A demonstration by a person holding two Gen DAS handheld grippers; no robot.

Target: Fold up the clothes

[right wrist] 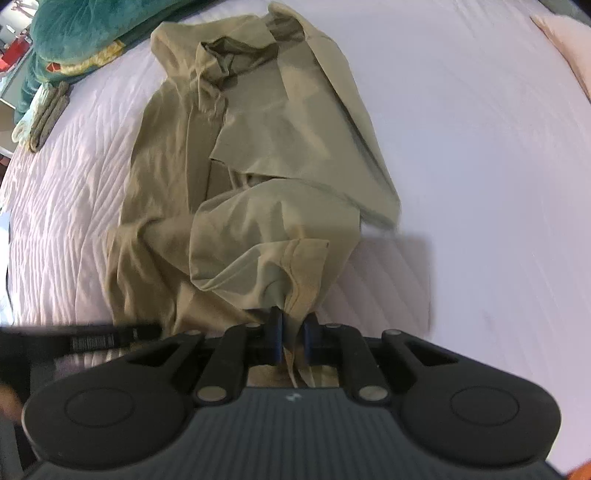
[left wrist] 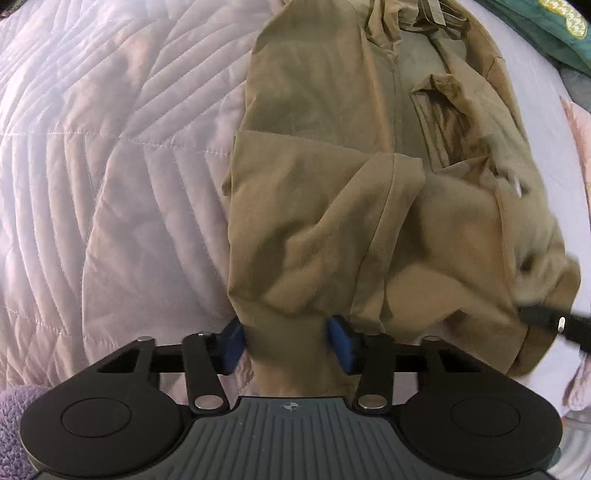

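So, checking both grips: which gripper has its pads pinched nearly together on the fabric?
The right gripper; the left gripper holds a thicker bunch of the khaki garment.

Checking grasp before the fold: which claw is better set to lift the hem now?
Right. The right claw is pinched tight on the trousers hem. The left claw straddles a thick bunch of cloth with its pads wider apart, so probably a looser hold.

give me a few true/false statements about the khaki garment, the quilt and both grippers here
1. The khaki garment lies on a pale quilt. True.
2. The right gripper is empty. False: its pads pinch a bunched edge of the garment.
3. Garment fabric sits between the left gripper pads. True.
4. The garment is neatly folded into a square. False: it is rumpled and spread out.
5. A teal cushion lies beyond the garment. True.
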